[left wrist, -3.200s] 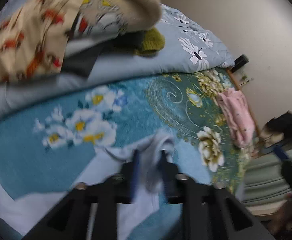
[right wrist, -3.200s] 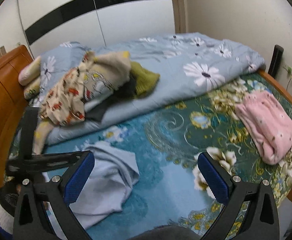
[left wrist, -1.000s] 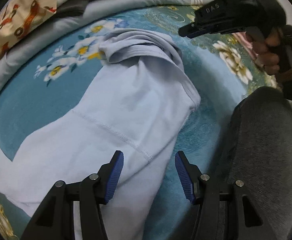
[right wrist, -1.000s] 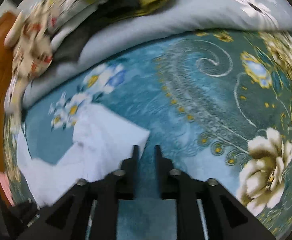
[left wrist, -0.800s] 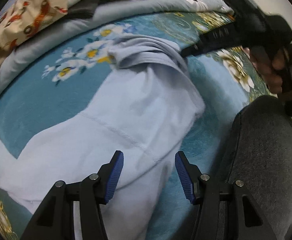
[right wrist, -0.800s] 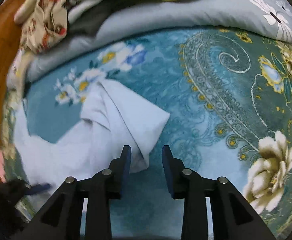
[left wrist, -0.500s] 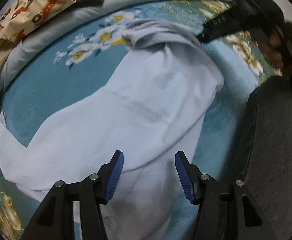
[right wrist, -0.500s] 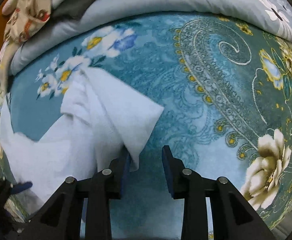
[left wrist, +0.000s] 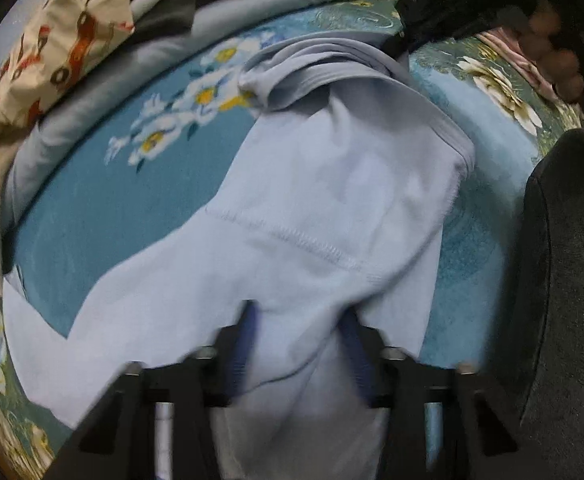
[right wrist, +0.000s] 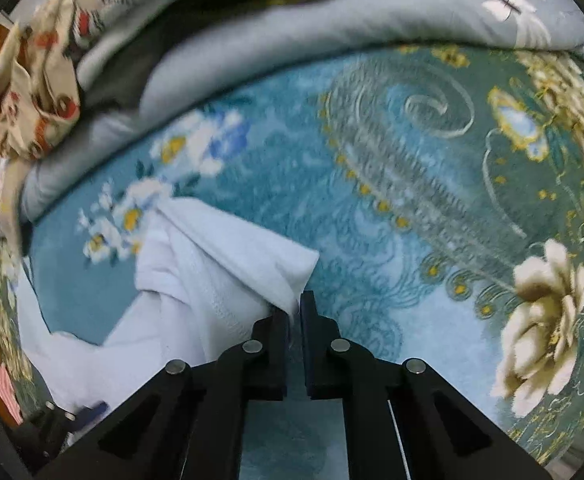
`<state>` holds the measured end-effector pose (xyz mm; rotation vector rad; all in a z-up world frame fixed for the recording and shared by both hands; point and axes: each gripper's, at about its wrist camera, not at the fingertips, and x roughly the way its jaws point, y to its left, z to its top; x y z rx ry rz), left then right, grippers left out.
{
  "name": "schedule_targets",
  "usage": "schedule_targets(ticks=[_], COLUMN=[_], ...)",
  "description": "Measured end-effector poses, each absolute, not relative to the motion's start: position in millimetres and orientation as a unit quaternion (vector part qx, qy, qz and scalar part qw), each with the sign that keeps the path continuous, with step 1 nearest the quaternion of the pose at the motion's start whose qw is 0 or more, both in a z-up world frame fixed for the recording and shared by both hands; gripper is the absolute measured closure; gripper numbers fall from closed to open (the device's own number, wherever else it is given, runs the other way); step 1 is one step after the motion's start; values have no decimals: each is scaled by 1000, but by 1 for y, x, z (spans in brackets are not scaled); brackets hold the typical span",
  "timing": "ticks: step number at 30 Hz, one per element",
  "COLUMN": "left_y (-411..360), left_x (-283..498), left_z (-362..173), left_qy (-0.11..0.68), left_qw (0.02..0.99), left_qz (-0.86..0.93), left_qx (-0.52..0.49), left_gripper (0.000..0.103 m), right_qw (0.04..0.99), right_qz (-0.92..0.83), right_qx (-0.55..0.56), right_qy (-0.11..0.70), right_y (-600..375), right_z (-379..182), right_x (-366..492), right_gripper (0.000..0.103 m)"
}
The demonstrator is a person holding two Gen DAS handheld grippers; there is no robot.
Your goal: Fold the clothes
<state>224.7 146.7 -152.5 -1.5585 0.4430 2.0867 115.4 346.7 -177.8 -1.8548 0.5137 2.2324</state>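
Both grippers, left and right, just closed, pinching the pale blue garment; long axis running between them, near hem to far corner.

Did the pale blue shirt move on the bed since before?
Yes. In the left wrist view, the pale blue shirt has spread out from a crumpled bunch and reaches toward the white flowers on the blanket.

Shirt lies spread on the blanket, centre toward 7 o'clock. Folded quilt lies behind at 12 o'clock, clothes pile on it at 10 o'clock.
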Motion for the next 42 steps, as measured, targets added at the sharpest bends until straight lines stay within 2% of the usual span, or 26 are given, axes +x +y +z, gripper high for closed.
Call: schedule_targets(ticks=[2, 3, 7, 11, 16, 19, 28, 29, 31, 32, 33, 42], left_y=[145, 139, 107, 86, 65, 56, 24, 22, 23, 24, 25, 24], left_x=[225, 221, 212, 193, 181, 186, 207, 210, 214, 215, 216, 210], left_z=[-147, -139, -103, -74, -60, -60, -89, -94, -104, -107, -112, -134], left_qy=[158, 153, 93, 66, 42, 22, -60, -66, -70, -72, -77, -89], left_qw=[241, 234, 207, 177, 150, 138, 102, 101, 102, 103, 103, 94], left_qz=[777, 790, 829, 858, 875, 877, 856, 852, 843, 840, 835, 809], left_qx=[-559, -546, -511, -477, -459, -460, -504, -509, -523, -528, -536, -574], left_gripper=[98, 99, 100, 100, 100, 100, 100, 100, 100, 100, 100, 100], right_qw=[97, 99, 106, 119, 120, 110, 68, 65, 61, 59, 56, 72], right_qz=[764, 772, 799, 829, 855, 854, 816, 811, 800, 795, 789, 756], right_qx=[-615, -606, -574, -529, -489, -494, -563, -571, -587, -594, -602, -639], right_qy=[169, 164, 147, 137, 124, 117, 113, 112, 110, 109, 108, 122], right_y=[344, 342, 334, 338, 345, 344, 325, 323, 319, 318, 316, 325], right_z=[-168, -161, -129, -83, -34, -29, -87, -95, -111, -118, -126, -188], right_x=[118, 120, 111, 112, 116, 124, 134, 130, 122, 118, 113, 67], right_gripper=[99, 100, 102, 103, 103, 103, 103, 101, 91, 78, 70, 69])
